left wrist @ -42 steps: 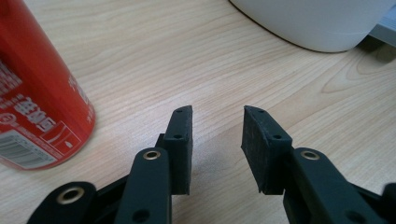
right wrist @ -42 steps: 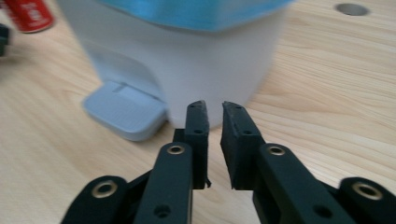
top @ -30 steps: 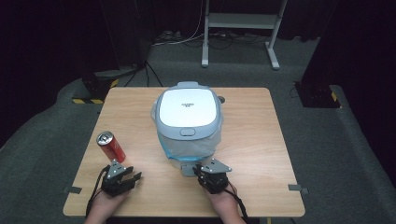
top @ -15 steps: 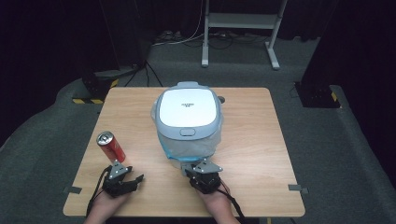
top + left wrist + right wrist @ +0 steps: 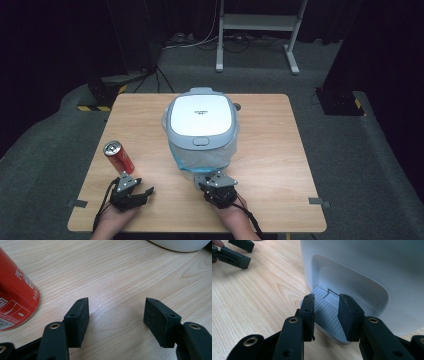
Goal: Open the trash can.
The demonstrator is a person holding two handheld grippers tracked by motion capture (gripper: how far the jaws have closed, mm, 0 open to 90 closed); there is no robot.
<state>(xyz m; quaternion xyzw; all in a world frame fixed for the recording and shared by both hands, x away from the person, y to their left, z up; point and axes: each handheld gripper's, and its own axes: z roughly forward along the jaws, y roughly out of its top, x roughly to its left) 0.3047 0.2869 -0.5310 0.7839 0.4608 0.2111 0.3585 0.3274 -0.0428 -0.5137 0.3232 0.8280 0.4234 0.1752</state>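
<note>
Now, the pedal bin (image 5: 201,125) stands mid-counter (image 5: 280,165), its lid down and a bag rim showing under it. My right fingers (image 5: 325,308) hover over the foot pedal (image 5: 325,315) at the bin's near base, parted narrowly, having just been opening, gripping nothing. My left fingers (image 5: 116,312) rest to the bin's left, released wide, also just opened, with bare wood between them. The red can (image 5: 15,297) stands just beside them. Risk as I judge it: pressing the pedal off-centre could slide the light bin; a careless left sweep could topple the can.
</note>
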